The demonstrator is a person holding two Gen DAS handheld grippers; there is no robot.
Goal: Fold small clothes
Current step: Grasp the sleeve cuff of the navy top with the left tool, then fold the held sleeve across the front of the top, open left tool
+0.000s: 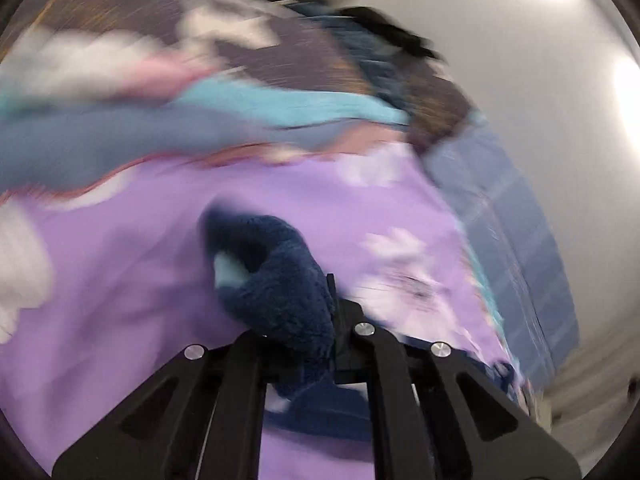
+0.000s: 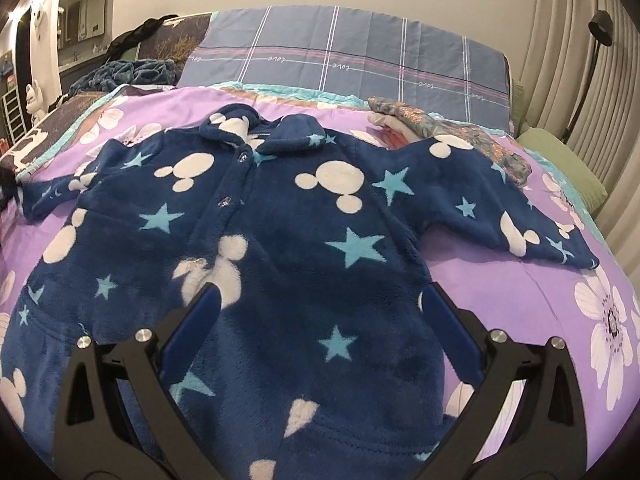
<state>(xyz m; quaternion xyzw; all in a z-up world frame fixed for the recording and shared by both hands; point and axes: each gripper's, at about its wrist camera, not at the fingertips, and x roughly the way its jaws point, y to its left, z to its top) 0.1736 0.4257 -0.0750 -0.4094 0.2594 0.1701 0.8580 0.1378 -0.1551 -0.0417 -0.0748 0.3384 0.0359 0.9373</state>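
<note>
The navy fleece top (image 2: 280,216) lies spread face-up on the bed's purple quilt (image 2: 500,300), and the left gripper (image 1: 316,320), fingers pinched on what seems, through blur, a sleeve end for folding inward, while the right gripper (image 2: 320,320) hovers wide over its body.

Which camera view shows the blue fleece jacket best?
The right wrist view: the blue fleece jacket lies spread on the purple bedsheet, collar, buttons and both sleeves visible. The left wrist view is blurred and shows only a bunched fold pinched in the left tongs.
</note>
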